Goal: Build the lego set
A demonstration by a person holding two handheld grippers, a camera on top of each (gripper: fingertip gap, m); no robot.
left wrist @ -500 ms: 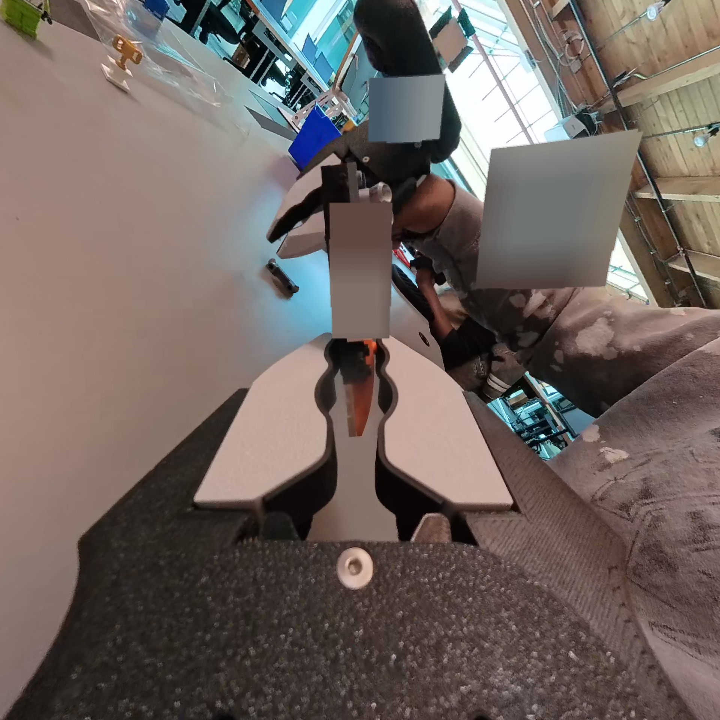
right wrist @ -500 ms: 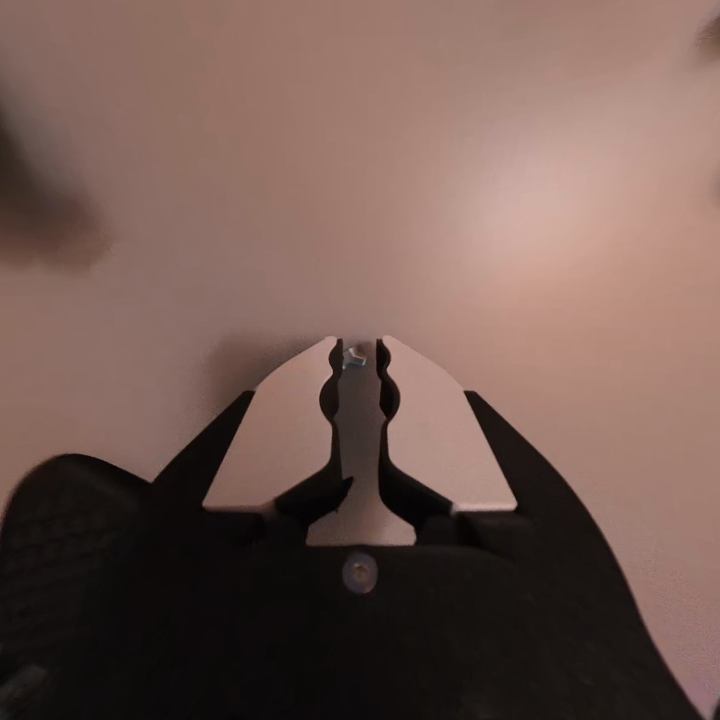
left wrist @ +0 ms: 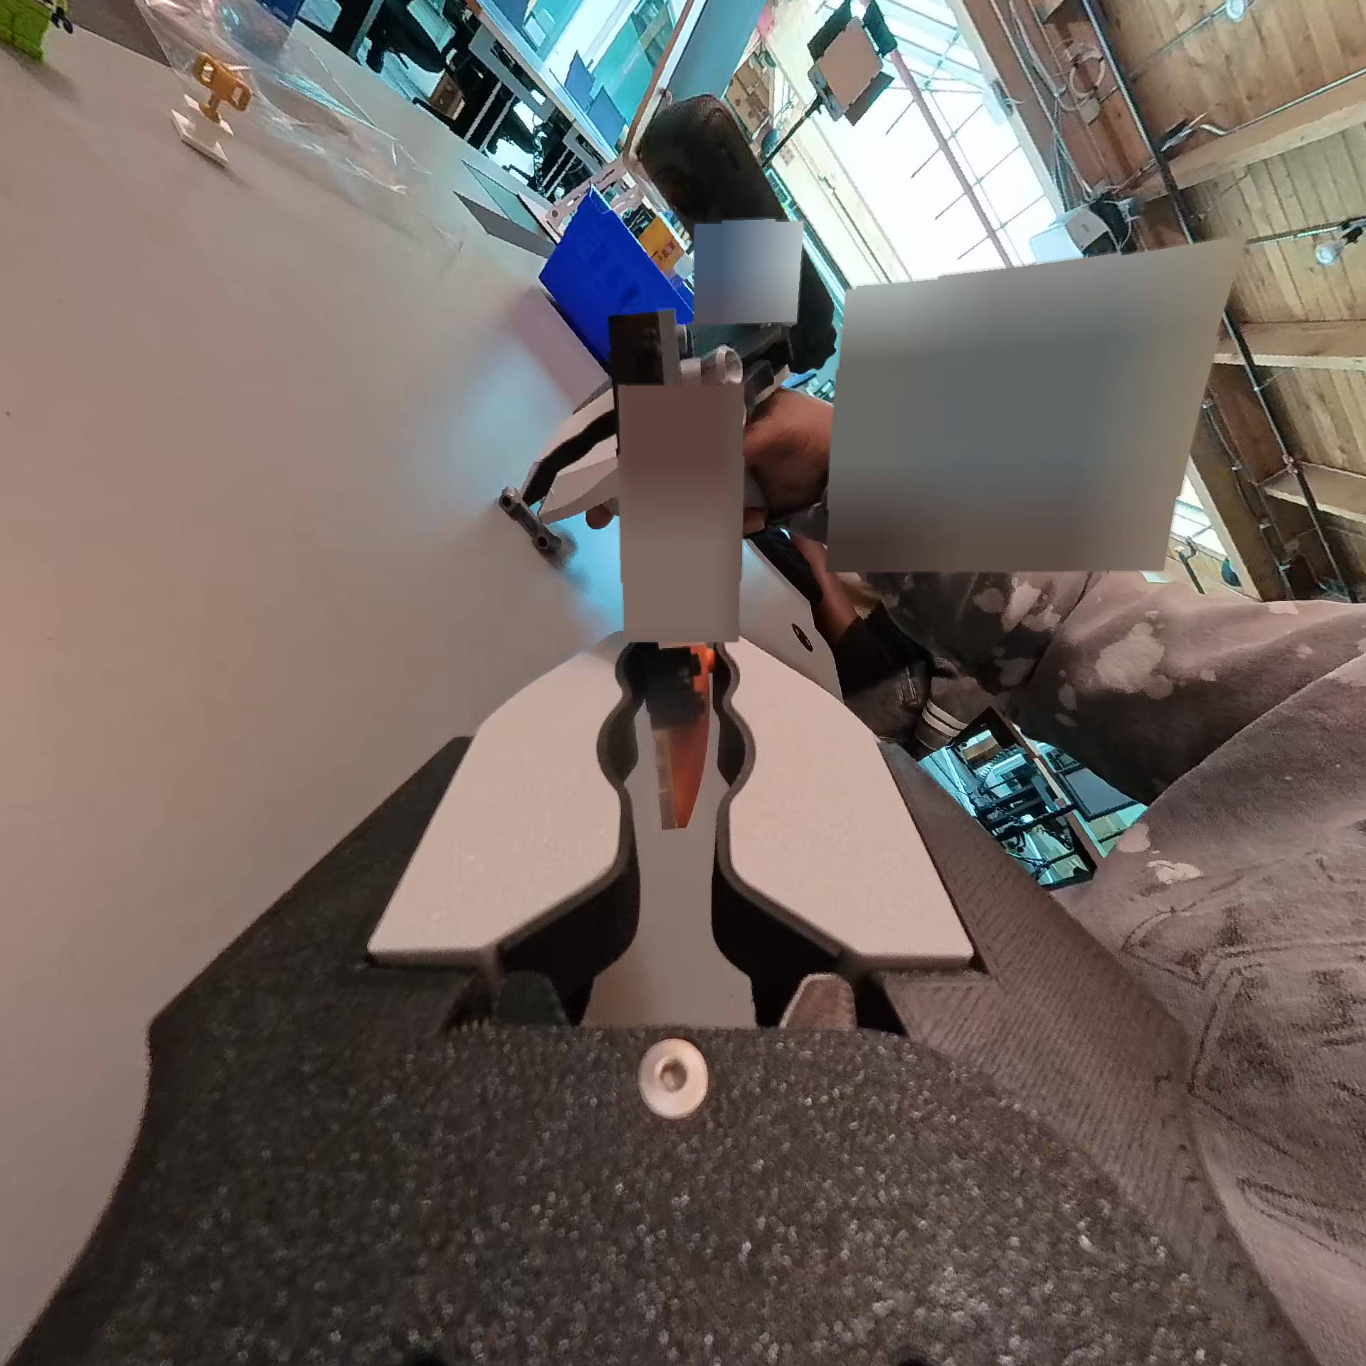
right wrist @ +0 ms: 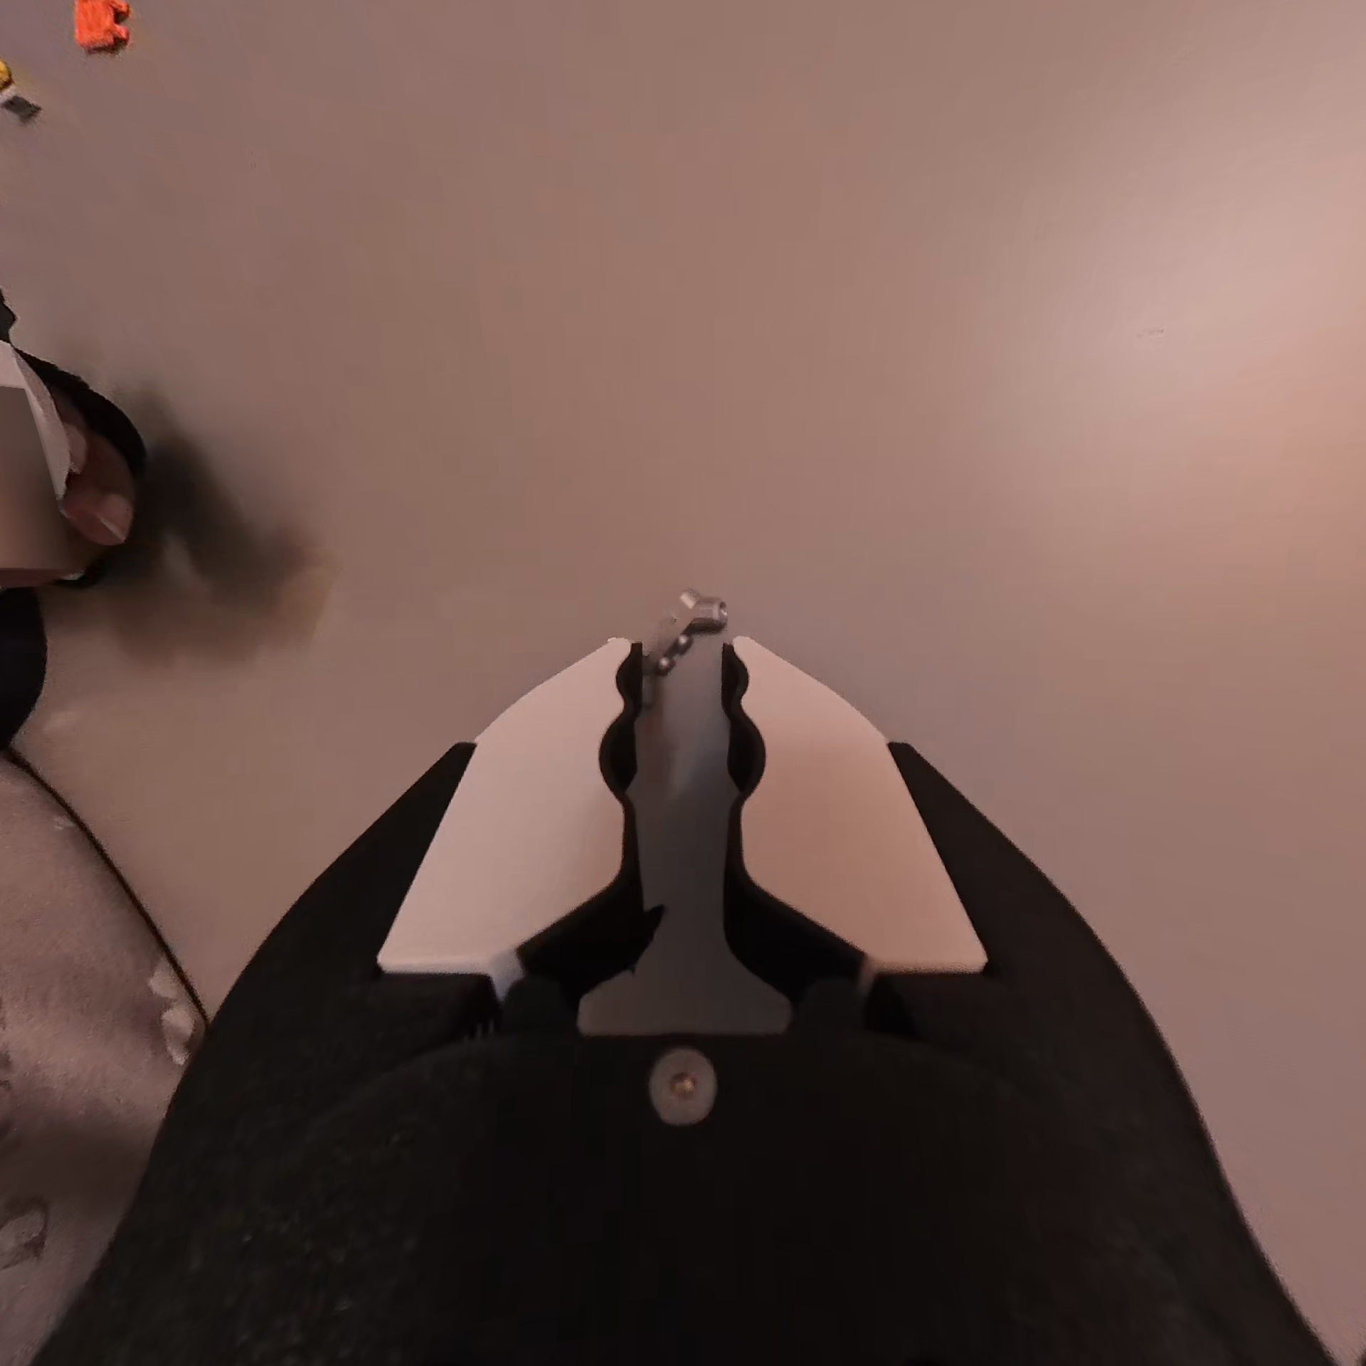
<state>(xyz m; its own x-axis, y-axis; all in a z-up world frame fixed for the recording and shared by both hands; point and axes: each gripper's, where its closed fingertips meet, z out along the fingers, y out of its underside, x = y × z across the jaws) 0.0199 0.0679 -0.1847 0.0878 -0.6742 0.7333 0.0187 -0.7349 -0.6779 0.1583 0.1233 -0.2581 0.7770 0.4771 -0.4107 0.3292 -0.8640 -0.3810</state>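
My left gripper (left wrist: pixel 676 654) is shut on a Lego assembly (left wrist: pixel 680 739) with orange and black parts. It rises past a blurred patch to black and grey bricks (left wrist: pixel 641 346) and a grey connector (left wrist: pixel 715 367). My right gripper (right wrist: pixel 680 643) hovers over the table (right wrist: pixel 887 296), jaws a narrow gap apart. A small grey piece (right wrist: pixel 691 617) lies against its left finger and sticks out past the tips; I cannot tell if it is gripped. The left wrist view shows the right gripper (left wrist: pixel 551 510) at a dark grey piece (left wrist: pixel 531 519) by the table.
An orange piece (right wrist: pixel 102 22) and small grey bits (right wrist: pixel 18 103) lie at the far left. A gold piece on a white plate (left wrist: pixel 214 92), clear plastic bags (left wrist: pixel 332 126) and a blue bin (left wrist: pixel 613 273) stand farther along the table (left wrist: pixel 222 443). The person's sleeve (left wrist: pixel 1109 702) is at the right. The left gripper's tips are roughly 15 centimetres from the right gripper's.
The right wrist view has drawn back from the table and is sharper. The grey piece now juts past the right fingertips. The left gripper still holds the assembly.
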